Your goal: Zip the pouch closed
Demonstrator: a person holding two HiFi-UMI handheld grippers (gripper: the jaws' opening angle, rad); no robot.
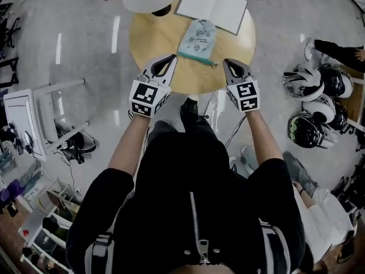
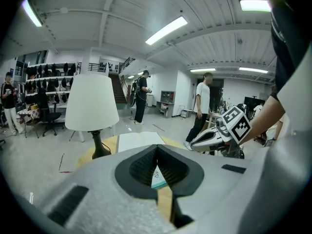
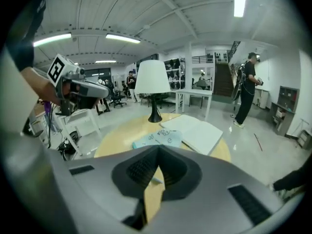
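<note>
Head view is showing the pouch [image 1: 198, 39] lying near the middle of the round surface [image 1: 151, 39]. The left hand-held gripper [image 1: 172, 57] and right hand-held gripper [image 1: 226, 62] are hovering just beside its near corners.

Left gripper view is showing that hand-held gripper's [image 2: 157, 148] jaws meeting at their tips and gripping nothing, with the pouch [image 2: 159, 179] lying beyond.

Right gripper view is showing its hand-held gripper's [image 3: 158, 148] jaws likewise pressing together, empty. The pouch [image 3: 158, 139] is lying beside an open book [image 3: 195, 133].
</note>
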